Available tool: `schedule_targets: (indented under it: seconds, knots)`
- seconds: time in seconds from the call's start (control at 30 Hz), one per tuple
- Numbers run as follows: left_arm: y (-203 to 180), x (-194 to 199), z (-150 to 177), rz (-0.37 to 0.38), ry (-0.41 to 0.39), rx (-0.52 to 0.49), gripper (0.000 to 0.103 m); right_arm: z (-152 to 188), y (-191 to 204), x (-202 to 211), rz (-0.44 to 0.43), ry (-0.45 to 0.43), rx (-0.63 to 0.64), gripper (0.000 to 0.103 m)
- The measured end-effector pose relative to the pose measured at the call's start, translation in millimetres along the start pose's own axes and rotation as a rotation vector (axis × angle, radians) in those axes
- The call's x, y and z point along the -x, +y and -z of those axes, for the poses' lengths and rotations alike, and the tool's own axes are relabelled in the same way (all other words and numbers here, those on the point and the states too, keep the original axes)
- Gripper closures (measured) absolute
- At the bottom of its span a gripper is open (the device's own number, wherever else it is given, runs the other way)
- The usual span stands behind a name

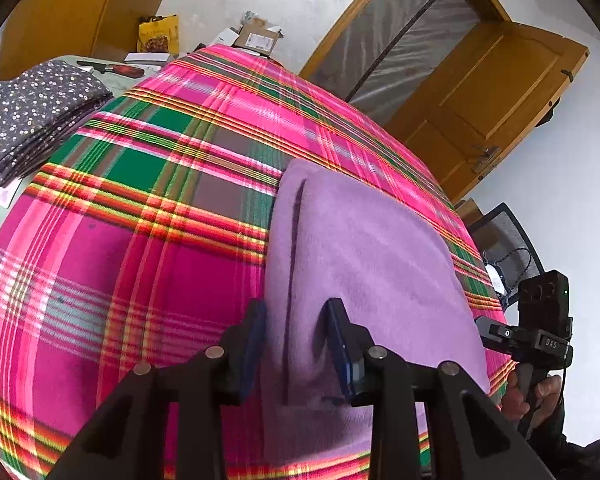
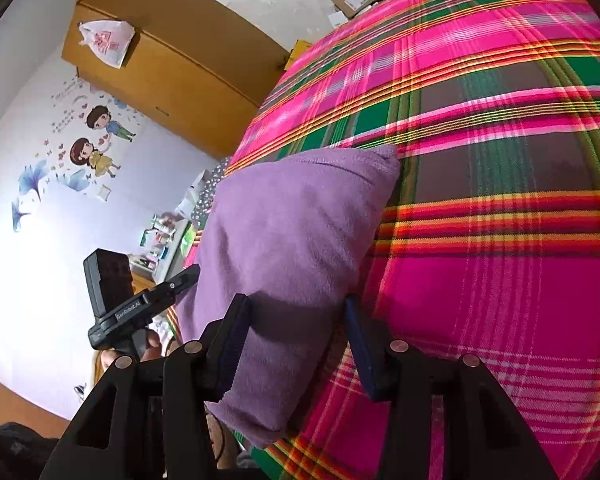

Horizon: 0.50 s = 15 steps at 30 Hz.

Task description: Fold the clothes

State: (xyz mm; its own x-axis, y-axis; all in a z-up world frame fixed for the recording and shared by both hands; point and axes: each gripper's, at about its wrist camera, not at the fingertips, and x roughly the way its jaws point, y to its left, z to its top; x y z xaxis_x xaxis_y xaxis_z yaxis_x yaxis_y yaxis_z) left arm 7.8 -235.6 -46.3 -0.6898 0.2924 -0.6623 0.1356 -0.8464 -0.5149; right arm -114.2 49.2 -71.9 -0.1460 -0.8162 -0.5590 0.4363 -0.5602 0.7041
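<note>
One folded purple garment [image 1: 364,256] is seen lying on a bed spread with a pink, green and yellow plaid blanket [image 1: 148,184], near the blanket's front edge. Two grippers are held over it. The left gripper [image 1: 296,344] is set at the garment's left end, its fingers [image 1: 340,344] parted, with a fold of the fabric lying between them but not clamped. The right gripper [image 2: 296,340] is set at the opposite end, its fingers [image 2: 360,344] likewise spread apart around a corner of the garment without pinching it. Nothing is seen lying between the grippers and the garment.

One stack of folded dark floral cloth [image 1: 36,112] is seen at the blanket's far left. Beyond it, one knife with a red handle [image 1: 116,69], one yellow printed bag [image 1: 159,35] and one cardboard box with a label [image 1: 256,38] are gathered; the label's print is too small to be read. One wooden door [image 1: 484,108] stands open on the right. One wooden cabinet [image 2: 172,68] is mounted on the wall, with one white plastic bag [image 2: 106,40] hung on it, and two cartoon figures [image 2: 96,140] are stuck below. "DAS" is read on the right gripper's body in the left view, and "GenRobot.AI" on the left gripper's body in the right view.
</note>
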Motion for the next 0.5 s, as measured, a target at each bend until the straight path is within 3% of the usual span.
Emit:
schedule_targets:
  seconds: [0.33, 0.5]
  knots:
    - [7.2, -2.0, -0.9, 0.045, -0.001, 0.056, 0.070, -5.0, 1.4, -4.0, -0.008, 0.010, -0.012, 0.053]
    - [10.7, 1.3, 3.4, 0.060, -0.001, 0.069, 0.078, -5.4, 0.7, -3.3, -0.016, 0.019, -0.015, 0.053]
